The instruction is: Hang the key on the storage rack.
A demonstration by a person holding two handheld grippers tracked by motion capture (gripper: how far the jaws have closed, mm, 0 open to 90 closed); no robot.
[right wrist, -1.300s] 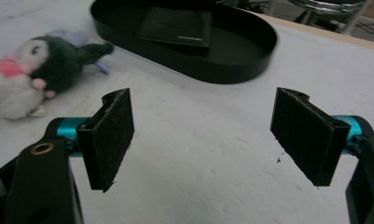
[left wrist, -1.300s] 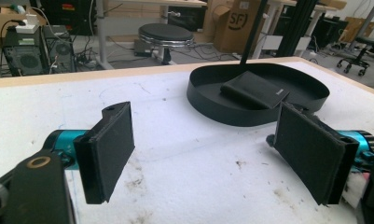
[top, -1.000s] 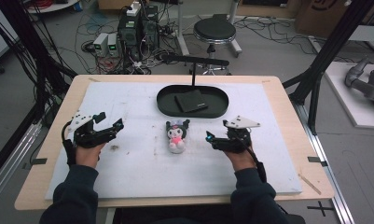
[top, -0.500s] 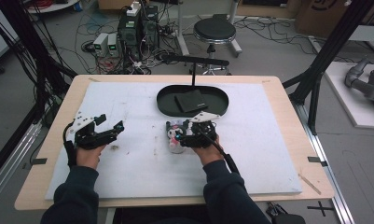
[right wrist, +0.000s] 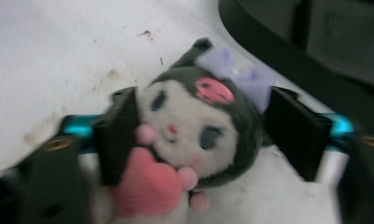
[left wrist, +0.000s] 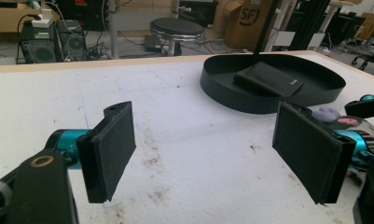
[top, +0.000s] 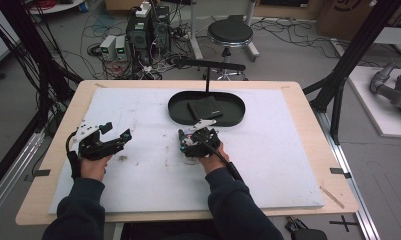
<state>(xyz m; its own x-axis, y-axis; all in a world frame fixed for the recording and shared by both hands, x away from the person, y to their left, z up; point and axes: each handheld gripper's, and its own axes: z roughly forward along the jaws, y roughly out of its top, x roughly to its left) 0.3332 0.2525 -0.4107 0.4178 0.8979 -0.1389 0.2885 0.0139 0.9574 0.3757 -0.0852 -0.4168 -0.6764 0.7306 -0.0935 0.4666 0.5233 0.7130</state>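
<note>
Between right hand-held gripper [right wrist: 198,140] jaws, closed on it: plush toy [right wrist: 194,135], white face, blk hood, pink heart.

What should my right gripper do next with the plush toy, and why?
Probably lift it gently. The right gripper has just been closing and its pads now press both sides of the plush toy, which lies on the white mat. The black tray sits just beyond, a likely drop spot.

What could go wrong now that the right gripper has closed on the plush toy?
The right gripper has just closed on the plush toy at its soft head, so it could squirm loose when lifted. The black tray sits close behind; a low carry might clip its rim.
</note>
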